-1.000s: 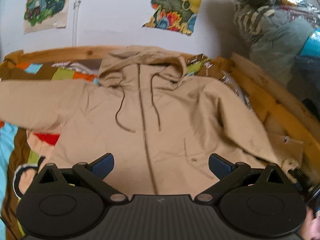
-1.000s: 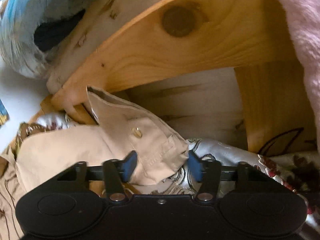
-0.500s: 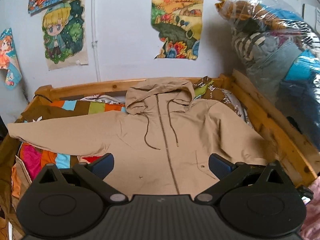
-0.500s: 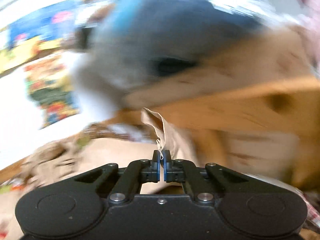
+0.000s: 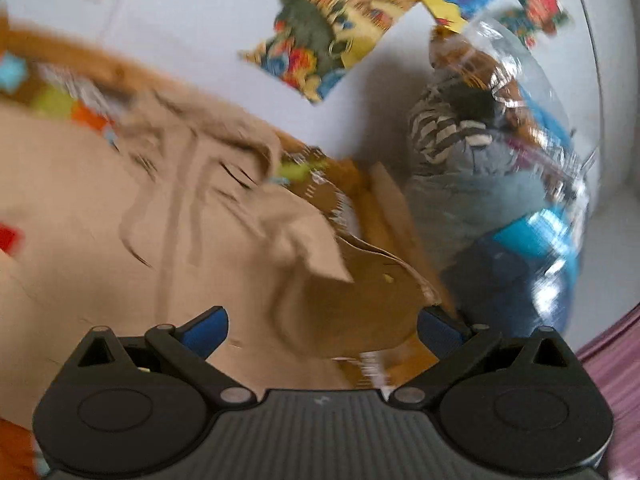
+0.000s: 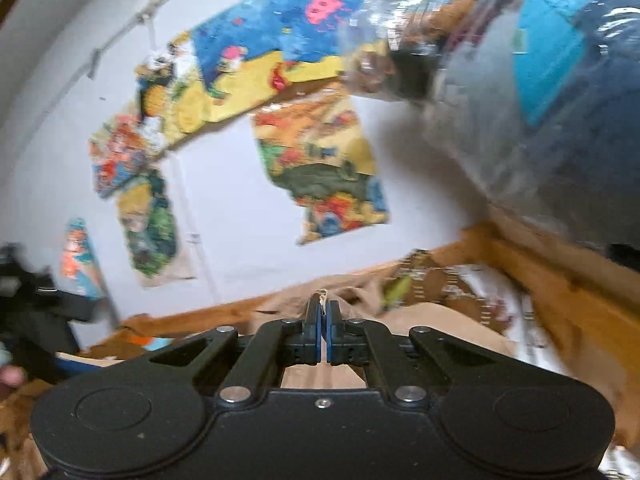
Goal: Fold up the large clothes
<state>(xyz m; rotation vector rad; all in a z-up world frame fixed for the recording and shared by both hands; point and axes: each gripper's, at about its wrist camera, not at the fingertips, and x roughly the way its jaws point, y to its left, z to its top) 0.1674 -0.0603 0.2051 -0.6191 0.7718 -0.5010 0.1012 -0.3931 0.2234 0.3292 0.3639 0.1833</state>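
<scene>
Left gripper [image 5: 322, 328] has its two blue-padded fingers spread wide, with nothing between them; it hangs over the tan hooded zip-front jacket [image 5: 120, 220], which lies spread across the patchwork bedspread of orange, green and brown squares [image 5: 60, 100] on a bed with a wooden frame [image 5: 64, 54]. Its hood [image 5: 208, 120] points toward the white wall [image 5: 200, 20], and the drawcords [image 5: 132, 236] trail down the chest. Toward the right of this blurred view, one sleeve end [image 5: 360, 284] is lifted off the bed and folded over, its shaded underside showing just ahead of the right-hand fingertip. Beyond it stands a clear plastic bag stuffed with striped, grey and blue clothes [image 5: 500, 184], and colourful cartoon posters [image 5: 340, 32] hang on the wall above.

Right gripper [image 6: 323, 316] has its blue pads pressed together on a thin edge of the tan fabric [image 6: 420, 320], with a small pale thread [image 6: 321, 294] poking up from between the tips. Cloth drapes away beneath and to the right of the jaws. At the far left of this view, a dark shape sits by the bed, too smeared to identify. The same posters [image 6: 320, 160] fill the wall ahead, and the plastic bag [image 6: 540, 100] looms at the upper right over the wooden bed rail [image 6: 560, 300].
</scene>
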